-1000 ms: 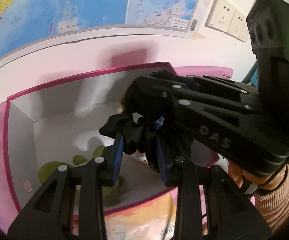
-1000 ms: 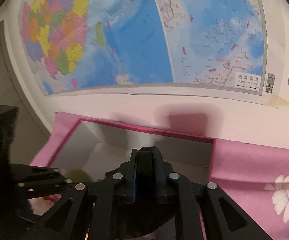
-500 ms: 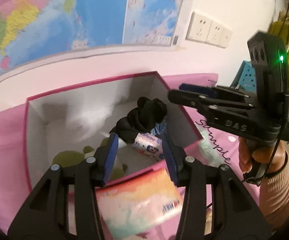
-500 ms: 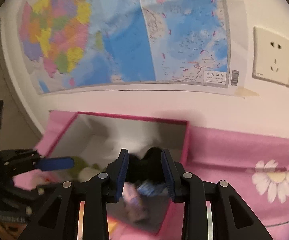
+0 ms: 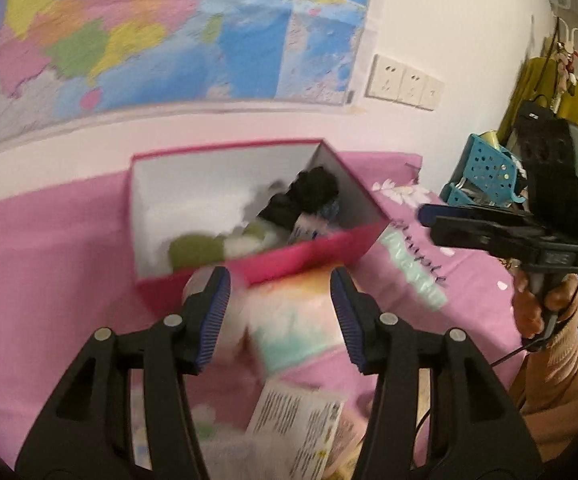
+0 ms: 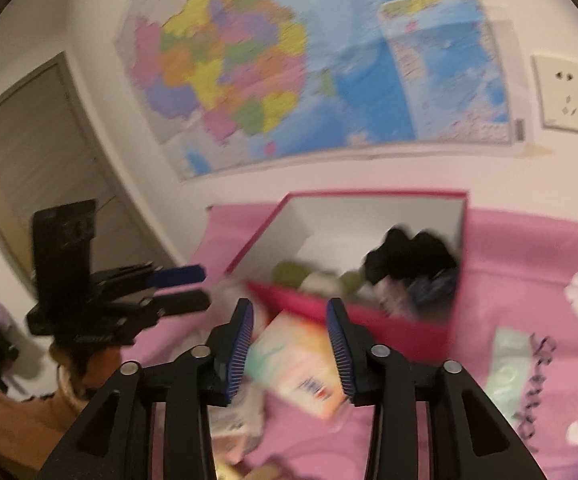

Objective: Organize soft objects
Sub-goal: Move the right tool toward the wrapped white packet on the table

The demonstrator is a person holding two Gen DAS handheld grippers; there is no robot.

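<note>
Left wrist view: the left gripper [image 5: 280, 316] has just been spreading its jaws, which now stand partly apart with nothing pressed between the two blue pads; a pastel tissue pack [image 5: 289, 320] lies on the pink cloth [image 5: 49, 248] below the gap, blurred. Beyond it stands one pink box [image 5: 313, 252] with a pale inside, and in it lie one black soft bundle [image 5: 309, 196] at the right end, one olive-green plush piece [image 5: 197, 248] at the near left, and a small white-and-blue packet [image 5: 309, 228] just under the black bundle. A second printed pack [image 5: 297, 424] lies nearer the camera. At the right a hand [image 5: 545, 308] holds the right gripper [image 5: 429, 220] above the cloth, apart from the box. Three wall sockets [image 5: 405, 82] and one map [image 5: 149, 32] are on the wall. Right wrist view: the right gripper [image 6: 289, 344] has likewise just been parting its jaws, now partly open and empty, the tissue pack [image 6: 297, 364] on the cloth under them untouched. The same box [image 6: 369, 316] sits ahead with the black bundle [image 6: 409, 256] in its right corner and green plush [image 6: 293, 274] to the left. The left gripper [image 6: 205, 286] hovers at the left, its two fingers slightly apart, beside the box.
</note>
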